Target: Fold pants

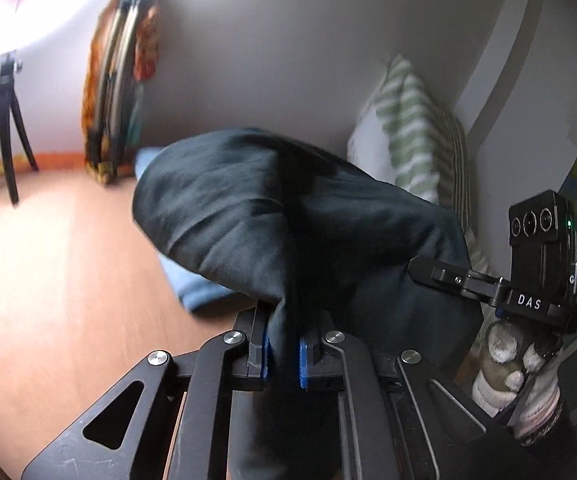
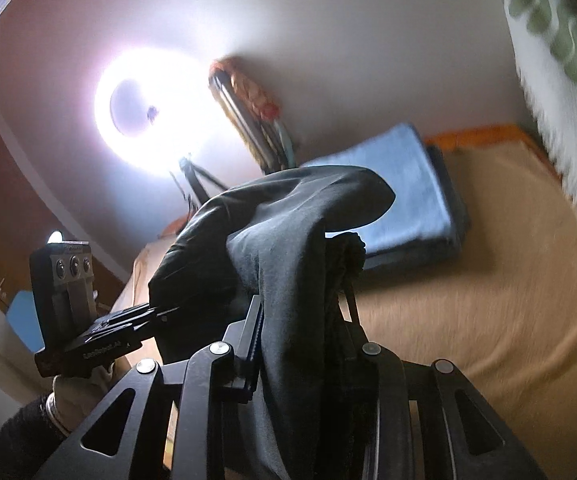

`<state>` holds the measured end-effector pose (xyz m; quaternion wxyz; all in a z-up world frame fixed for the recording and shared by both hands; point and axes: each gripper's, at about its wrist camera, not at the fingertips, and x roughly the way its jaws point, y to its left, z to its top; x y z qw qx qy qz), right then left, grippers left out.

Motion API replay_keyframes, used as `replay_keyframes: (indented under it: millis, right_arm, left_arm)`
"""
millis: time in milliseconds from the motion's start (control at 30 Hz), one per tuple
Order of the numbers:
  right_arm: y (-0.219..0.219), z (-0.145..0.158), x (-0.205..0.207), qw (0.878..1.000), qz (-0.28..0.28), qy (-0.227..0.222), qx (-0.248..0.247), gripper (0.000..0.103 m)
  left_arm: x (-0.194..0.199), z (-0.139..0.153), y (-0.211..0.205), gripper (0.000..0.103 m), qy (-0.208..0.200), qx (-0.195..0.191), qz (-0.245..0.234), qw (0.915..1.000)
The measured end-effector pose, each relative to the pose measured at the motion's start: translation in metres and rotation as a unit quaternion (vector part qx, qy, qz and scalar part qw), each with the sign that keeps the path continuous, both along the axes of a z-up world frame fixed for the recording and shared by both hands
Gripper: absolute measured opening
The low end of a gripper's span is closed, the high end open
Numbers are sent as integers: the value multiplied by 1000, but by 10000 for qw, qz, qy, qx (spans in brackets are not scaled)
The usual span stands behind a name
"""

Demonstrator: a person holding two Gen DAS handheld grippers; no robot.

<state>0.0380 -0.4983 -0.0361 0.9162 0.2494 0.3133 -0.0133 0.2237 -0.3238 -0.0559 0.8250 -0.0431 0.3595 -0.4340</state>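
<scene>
Both claws grip the dark pants (image 1: 288, 216): the left claw (image 1: 284, 354) clenched on a bunched fold, the right claw (image 2: 300, 344) pinching a thicker bundle, probably the waistband. The cloth hangs above the bed (image 2: 488, 300), lifted so it drapes straight for folding.

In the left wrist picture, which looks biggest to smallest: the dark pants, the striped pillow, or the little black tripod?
1. dark pants, though nearness to the camera inflates them.
2. striped pillow.
3. black tripod, far off, so true size is unsure.
</scene>
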Motion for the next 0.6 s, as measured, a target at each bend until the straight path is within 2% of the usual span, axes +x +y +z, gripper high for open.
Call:
replay_keyframes:
  millis: [167,300,467,600]
  right_arm:
    - [-3,35,23,9991,-93,-301,-272,28]
    - [-10,56,52,9977,-132,-467,-467,28]
    - [-31,60,94,9974,-183,-413,-567,28]
    - [-60,50,122,9977,-272,-337,-520,28]
  left_arm:
    - [30,32,-8,8,-434,74,62,9990]
    - [57,46,-20,8,-644,157,120,9977]
    - [89,51,-42,8,-887,317,115,9955]
    - [116,41,-65,8,-846,388,115,9956]
